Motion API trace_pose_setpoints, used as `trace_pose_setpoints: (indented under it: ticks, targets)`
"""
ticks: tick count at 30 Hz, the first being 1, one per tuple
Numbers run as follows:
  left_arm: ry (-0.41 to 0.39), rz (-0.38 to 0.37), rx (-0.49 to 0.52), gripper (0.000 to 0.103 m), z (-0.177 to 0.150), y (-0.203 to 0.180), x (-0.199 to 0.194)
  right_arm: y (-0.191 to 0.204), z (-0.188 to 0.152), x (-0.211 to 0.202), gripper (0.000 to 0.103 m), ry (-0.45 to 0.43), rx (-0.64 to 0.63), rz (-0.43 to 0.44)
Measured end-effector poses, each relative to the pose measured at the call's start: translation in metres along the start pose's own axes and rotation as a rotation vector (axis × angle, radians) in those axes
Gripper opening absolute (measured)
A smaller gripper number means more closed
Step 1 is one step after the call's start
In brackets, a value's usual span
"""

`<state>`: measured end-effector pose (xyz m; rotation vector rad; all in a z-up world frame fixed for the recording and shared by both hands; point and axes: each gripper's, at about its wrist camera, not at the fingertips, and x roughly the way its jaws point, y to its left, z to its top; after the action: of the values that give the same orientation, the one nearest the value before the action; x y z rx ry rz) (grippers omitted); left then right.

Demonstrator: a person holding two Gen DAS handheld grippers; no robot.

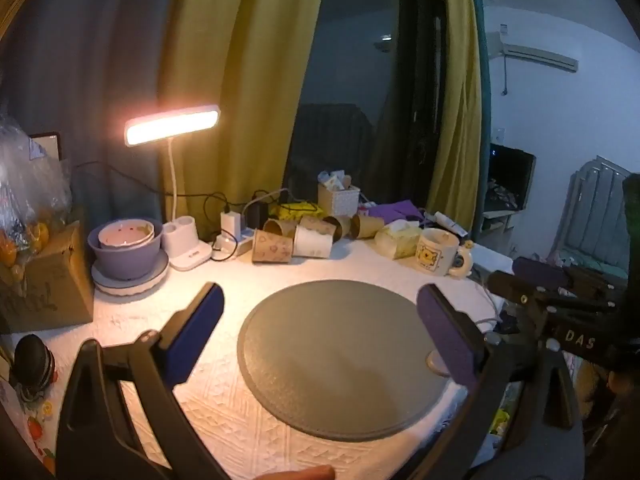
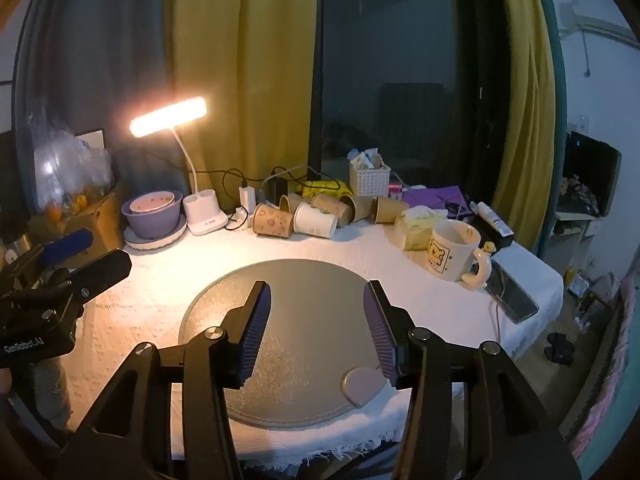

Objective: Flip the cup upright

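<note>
A white mug with a yellow cartoon print (image 1: 437,251) (image 2: 454,250) stands upright at the back right of the table, handle to the right. Several paper cups (image 1: 312,236) (image 2: 314,214) lie on their sides along the back. My left gripper (image 1: 320,300) is open and empty above a round grey mat (image 1: 340,360). My right gripper (image 2: 316,296) is open and empty above the same mat (image 2: 296,360). Each gripper shows at the edge of the other's view.
A lit desk lamp (image 1: 172,124), stacked bowls on a plate (image 1: 126,248), a charger base (image 1: 186,244), a tissue pack (image 1: 398,240), a small white basket (image 2: 369,179) and cables line the back. A phone (image 2: 516,296) lies at the right edge. A cardboard box (image 1: 44,280) stands left.
</note>
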<state>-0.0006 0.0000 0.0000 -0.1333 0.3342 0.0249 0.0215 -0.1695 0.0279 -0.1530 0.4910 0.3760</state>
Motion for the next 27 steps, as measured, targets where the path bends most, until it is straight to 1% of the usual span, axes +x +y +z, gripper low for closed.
trace_pose_setpoints:
  ticks: [4, 9, 12, 14, 15, 21, 24, 26, 27]
  targets:
    - [0.008, 0.004, -0.007, 0.098, 0.000, 0.002, 0.001, -0.001, -0.001, -0.002, 0.052, -0.010, -0.001, -0.001]
    - [0.020, 0.004, -0.009, 0.098, 0.011, -0.006, 0.002, -0.001, 0.005, -0.006, 0.052, -0.009, 0.003, -0.002]
    - [-0.001, 0.000, 0.010, 0.098, 0.003, -0.008, -0.005, -0.002, 0.003, -0.009, 0.052, -0.018, 0.008, 0.001]
    - [-0.003, -0.001, 0.009, 0.098, 0.003, -0.012, -0.008, -0.002, 0.001, -0.009, 0.052, -0.020, 0.010, 0.003]
    - [-0.001, -0.014, 0.007, 0.098, 0.002, -0.006, -0.004, -0.002, 0.000, -0.009, 0.052, -0.020, 0.010, 0.003]
    - [-0.005, -0.024, 0.011, 0.098, 0.001, -0.008, -0.006, -0.004, 0.001, -0.007, 0.052, -0.020, 0.012, 0.003]
    - [-0.003, -0.040, 0.005, 0.098, 0.002, -0.007, -0.006, -0.004, 0.000, -0.008, 0.052, -0.023, 0.012, 0.003]
    - [0.000, -0.046, 0.009, 0.098, 0.002, -0.007, -0.006, -0.004, 0.001, -0.008, 0.053, -0.026, 0.013, 0.003]
    - [0.000, -0.048, 0.012, 0.098, 0.002, -0.008, -0.006, -0.005, 0.004, -0.010, 0.058, -0.026, 0.014, 0.001]
